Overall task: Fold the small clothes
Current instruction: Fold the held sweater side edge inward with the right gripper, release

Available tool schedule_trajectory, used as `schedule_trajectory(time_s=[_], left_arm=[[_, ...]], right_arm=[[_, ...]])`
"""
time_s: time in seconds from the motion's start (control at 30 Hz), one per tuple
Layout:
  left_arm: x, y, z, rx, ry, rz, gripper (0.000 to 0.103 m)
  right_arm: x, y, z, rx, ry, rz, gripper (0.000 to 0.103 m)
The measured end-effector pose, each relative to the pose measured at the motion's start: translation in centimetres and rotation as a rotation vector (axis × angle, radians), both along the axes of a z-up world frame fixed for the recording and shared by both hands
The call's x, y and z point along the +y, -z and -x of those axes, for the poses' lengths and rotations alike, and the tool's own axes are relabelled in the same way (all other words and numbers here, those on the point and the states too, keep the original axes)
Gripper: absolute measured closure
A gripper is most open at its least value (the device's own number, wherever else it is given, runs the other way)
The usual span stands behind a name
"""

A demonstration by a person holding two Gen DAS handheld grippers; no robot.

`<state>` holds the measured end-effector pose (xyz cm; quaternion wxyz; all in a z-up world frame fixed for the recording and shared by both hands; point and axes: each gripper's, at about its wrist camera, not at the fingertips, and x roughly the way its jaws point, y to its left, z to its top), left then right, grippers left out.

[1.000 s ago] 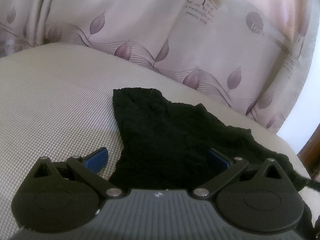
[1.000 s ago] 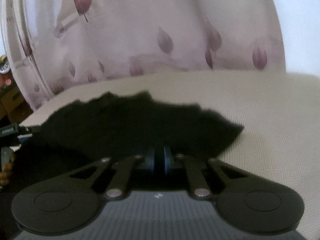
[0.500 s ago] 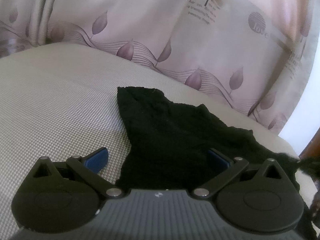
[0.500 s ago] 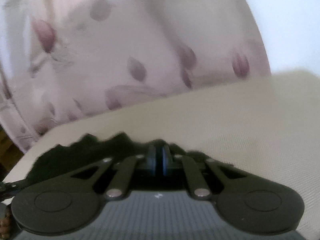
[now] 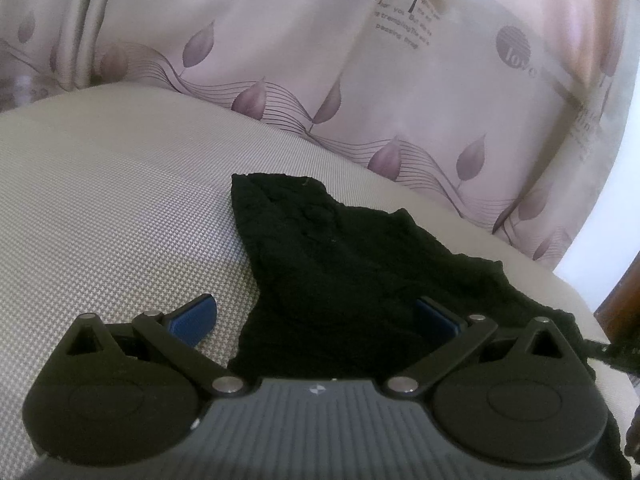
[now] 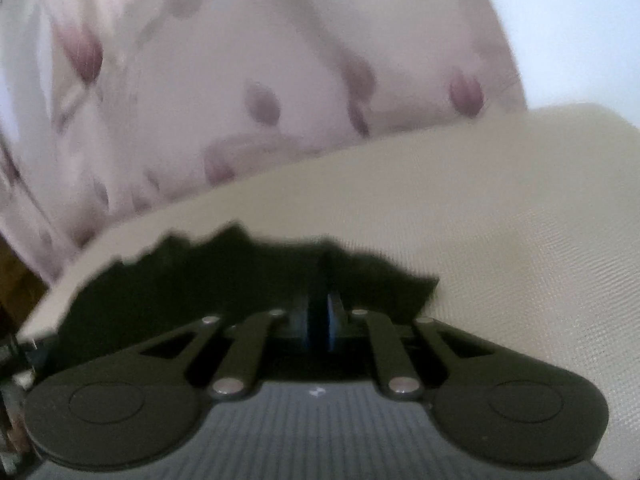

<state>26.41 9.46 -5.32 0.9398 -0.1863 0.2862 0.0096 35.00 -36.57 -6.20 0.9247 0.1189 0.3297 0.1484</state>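
A small black garment [image 5: 352,264] lies crumpled on the beige woven cushion [image 5: 104,208]. My left gripper [image 5: 314,306] hovers open over its near edge: the left blue pad [image 5: 196,314] is over bare cushion, the right pad [image 5: 434,314] over the cloth. At the far right of the left wrist view, the cloth stretches into a thin strand [image 5: 608,350]. In the blurred right wrist view, my right gripper [image 6: 319,304] is shut, with the black garment [image 6: 180,276] bunched around and between its fingertips.
A pink curtain [image 5: 360,80] with purple leaves and printed words hangs right behind the cushion. The cushion's edge [image 6: 44,312] drops off at the left of the right wrist view, with dark wooden furniture [image 5: 620,304] beyond it.
The right gripper has shifted and rolled, staying shut on the cloth, so the cushion now tilts in its view. The garment's right end has stretched into a strand. The left gripper stayed put.
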Motion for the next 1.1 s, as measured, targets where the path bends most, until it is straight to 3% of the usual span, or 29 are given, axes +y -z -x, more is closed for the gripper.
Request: schedule_trajectory(time_s=[0.17, 0.3, 0.4, 0.43, 0.53, 0.63, 0.77, 0.9, 1.0, 1.1], left_arm=[[-0.1, -0.1, -0.1, 0.003, 0.000, -0.001, 0.000], [-0.1, 0.0, -0.1, 0.002, -0.001, 0.002, 0.000], [-0.1, 0.0, -0.1, 0.002, -0.001, 0.005, 0.000], [-0.1, 0.0, -0.1, 0.002, -0.001, 0.005, 0.000], [0.0, 0.1, -0.1, 0.001, -0.001, 0.005, 0.000], [0.0, 0.1, -0.1, 0.001, -0.002, 0.007, 0.000], [-0.1, 0.1, -0.1, 0.002, -0.003, 0.000, 0.000], [-0.1, 0.1, 0.0, 0.002, -0.004, -0.003, 0.000], [-0.1, 0.1, 0.0, 0.005, -0.013, -0.003, 0.000], [0.0, 0.1, 0.1, 0.004, -0.021, -0.001, 0.000]], right_arm=[[0.4, 0.7, -0.5, -0.018, -0.030, -0.042, 0.093], [-0.2, -1.2, 0.8, -0.057, -0.066, -0.239, 0.095], [-1.4, -3.3, 2.2, -0.118, -0.022, -0.341, 0.096], [-1.6, -3.7, 2.4, -0.129, 0.006, -0.319, 0.096], [-0.6, -3.7, 2.0, -0.135, 0.040, -0.116, 0.095], [1.9, -3.4, 2.0, -0.136, -0.050, -0.058, 0.094], [6.1, -2.4, 1.0, -0.155, -0.139, 0.116, 0.094], [6.9, 0.7, -2.4, 0.003, -0.155, 0.177, 0.095], [4.8, 1.3, -3.2, 0.056, -0.074, 0.034, 0.096], [5.4, -0.8, -1.3, -0.044, -0.080, 0.010, 0.093]])
